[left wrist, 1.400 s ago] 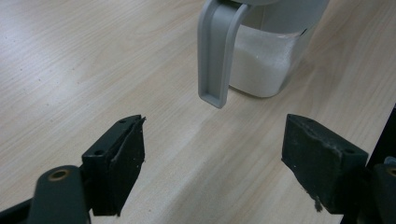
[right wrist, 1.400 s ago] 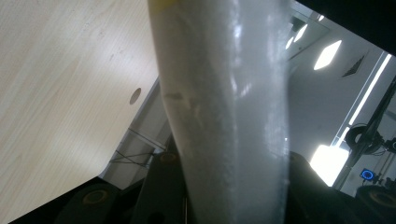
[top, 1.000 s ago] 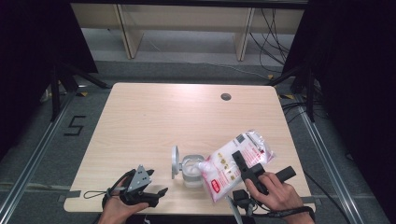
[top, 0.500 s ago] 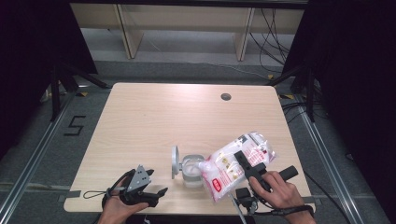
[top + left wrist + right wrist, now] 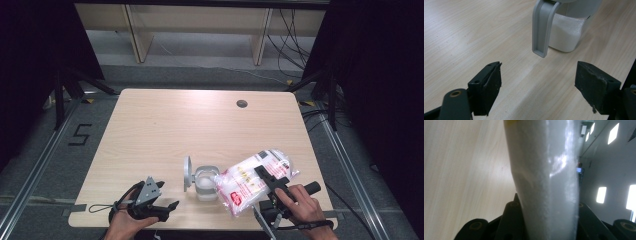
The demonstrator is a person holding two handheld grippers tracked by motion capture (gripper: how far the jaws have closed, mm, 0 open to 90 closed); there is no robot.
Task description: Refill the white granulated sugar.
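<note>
Since the earlier frames the bag is tipping a little lower, its mouth end sinking toward the jar while the rest of the scene is sitting as it was. The right claw is pinching the bag across its middle; in the right gripper view the white, grainy fill of the bag is bulging up between the two black jaws, which are pressing on it from both sides. The bag is hanging tilted over the near right part of the table, its lower end touching or just over the jar's rim; whether grains are actually falling is too small to tell. The jar is standing upright near the front edge, already partly filled with white grains, its grey lid swung open to the left. The left claw is resting low on the table near the front edge, jaws spread wide with nothing between them, pointing at the jar but apart from it. The lower tilt suggests the pouring is under way rather than ending.
</note>
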